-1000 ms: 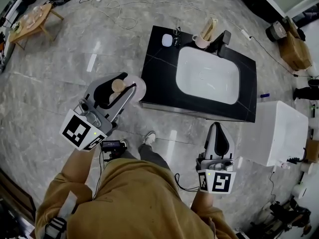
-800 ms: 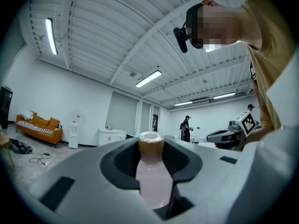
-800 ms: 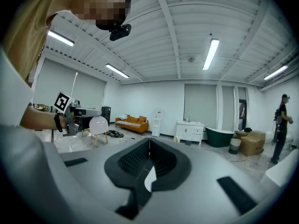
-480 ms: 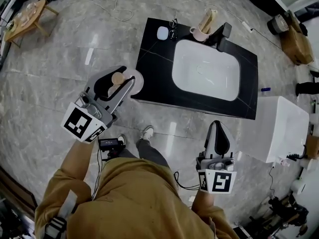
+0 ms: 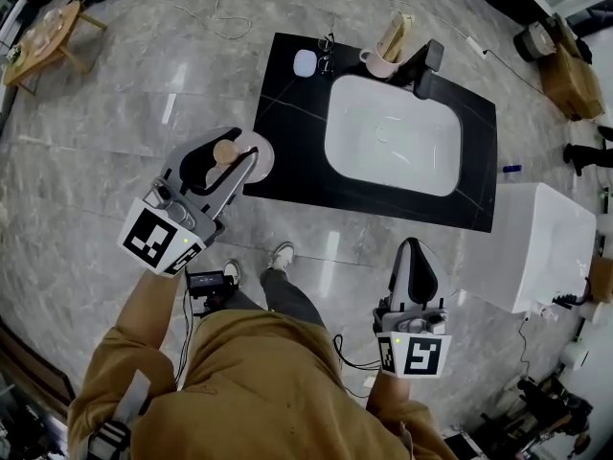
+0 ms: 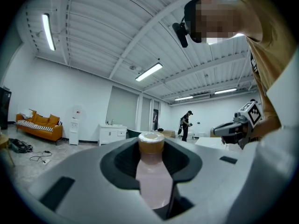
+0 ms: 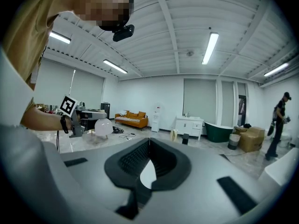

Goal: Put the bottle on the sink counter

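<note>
A pale pink bottle [image 5: 259, 158] with a tan cap [image 5: 225, 149] lies sideways in the air, and my left gripper [image 5: 230, 153] is shut on its neck. It hangs over the front left corner of the black sink counter [image 5: 287, 113]. In the left gripper view the bottle [image 6: 152, 176] stands between the two dark pads [image 6: 122, 160], cap toward the far end. My right gripper [image 5: 414, 255] is low at the right, in front of the counter, shut with nothing in it; its tips [image 7: 148, 143] meet.
A white basin [image 5: 393, 147] fills the counter's middle, with a black tap [image 5: 428, 65], a cup holding brushes [image 5: 383, 57], glasses and a small white object [image 5: 305, 62] along the back. A white block [image 5: 532, 247] stands to the right. Cables lie on the floor.
The counter has slid left in the view, so the held bottle now overlaps its front left corner. The right gripper sits slightly lower.
</note>
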A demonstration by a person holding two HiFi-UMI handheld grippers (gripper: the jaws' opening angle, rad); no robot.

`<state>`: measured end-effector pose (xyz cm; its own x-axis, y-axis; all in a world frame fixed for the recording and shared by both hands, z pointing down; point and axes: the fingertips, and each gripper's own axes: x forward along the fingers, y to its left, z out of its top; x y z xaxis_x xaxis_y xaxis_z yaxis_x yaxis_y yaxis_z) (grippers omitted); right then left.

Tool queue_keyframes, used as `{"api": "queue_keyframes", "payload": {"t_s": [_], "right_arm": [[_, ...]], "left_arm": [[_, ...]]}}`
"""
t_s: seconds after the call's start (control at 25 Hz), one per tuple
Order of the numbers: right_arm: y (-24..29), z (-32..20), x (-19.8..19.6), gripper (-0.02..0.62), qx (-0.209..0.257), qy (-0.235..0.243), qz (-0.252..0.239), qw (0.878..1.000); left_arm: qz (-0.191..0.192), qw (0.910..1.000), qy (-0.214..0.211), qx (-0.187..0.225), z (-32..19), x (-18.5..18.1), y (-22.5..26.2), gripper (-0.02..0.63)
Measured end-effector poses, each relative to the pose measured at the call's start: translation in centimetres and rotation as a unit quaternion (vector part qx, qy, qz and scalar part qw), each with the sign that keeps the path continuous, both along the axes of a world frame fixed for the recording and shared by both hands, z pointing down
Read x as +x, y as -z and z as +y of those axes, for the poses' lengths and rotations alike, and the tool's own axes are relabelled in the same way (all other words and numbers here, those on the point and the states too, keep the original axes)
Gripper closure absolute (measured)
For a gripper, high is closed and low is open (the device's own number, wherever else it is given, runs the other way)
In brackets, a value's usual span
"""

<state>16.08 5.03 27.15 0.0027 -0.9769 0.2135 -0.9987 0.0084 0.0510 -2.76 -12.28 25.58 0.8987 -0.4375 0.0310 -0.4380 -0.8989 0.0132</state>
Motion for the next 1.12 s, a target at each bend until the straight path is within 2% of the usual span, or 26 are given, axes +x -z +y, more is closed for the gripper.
{"api": "queue_keyframes", "payload": {"t_s": [1.12], "right_arm": [[-4.3, -1.8, -0.1, 0.589, -0.029, 0.017, -0.018, 0.999]], "left_arm": [[-0.018, 0.9998, 0.002, 0.006, -3.3, 3.1, -5.0, 0.477]]}}
